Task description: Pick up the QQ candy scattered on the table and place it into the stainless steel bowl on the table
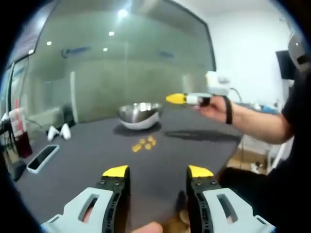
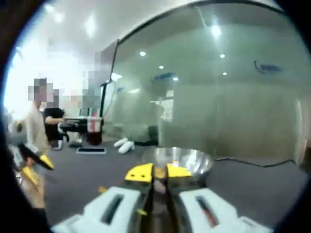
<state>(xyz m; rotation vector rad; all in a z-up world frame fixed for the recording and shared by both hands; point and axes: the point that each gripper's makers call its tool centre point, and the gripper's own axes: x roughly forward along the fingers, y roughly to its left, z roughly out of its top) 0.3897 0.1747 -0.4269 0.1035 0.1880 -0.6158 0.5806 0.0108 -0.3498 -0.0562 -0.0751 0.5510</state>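
We've got our left gripper point(image 1: 158, 171) hanging low over the near edge of the dark surface point(image 1: 87, 155), its yellow-tipped fingers point(image 1: 115, 171) spread wide with nothing between them. A little cluster of yellow candies point(image 1: 144, 143) sits loose on the surface, just in front of the steel bowl point(image 1: 140, 114), near it but not touching. Off to the left there's a phone point(image 1: 43, 158) lying flat and a white pair of something small point(image 1: 59, 131), too blurry to name.

Our right gripper point(image 1: 181, 99) shows up in the left gripper view held up in a hand point(image 1: 214, 108), beside the bowl's rim and above the surface. From the right gripper view, that gripper point(image 2: 158, 172) sits right over the bowl point(image 2: 180, 161), fingers point(image 2: 140, 173) nearly pressed together with something yellow pinched in the narrow gap, most likely a candy, though it's blurry. A red drink cup point(image 2: 94, 130) stands further back on the surface.
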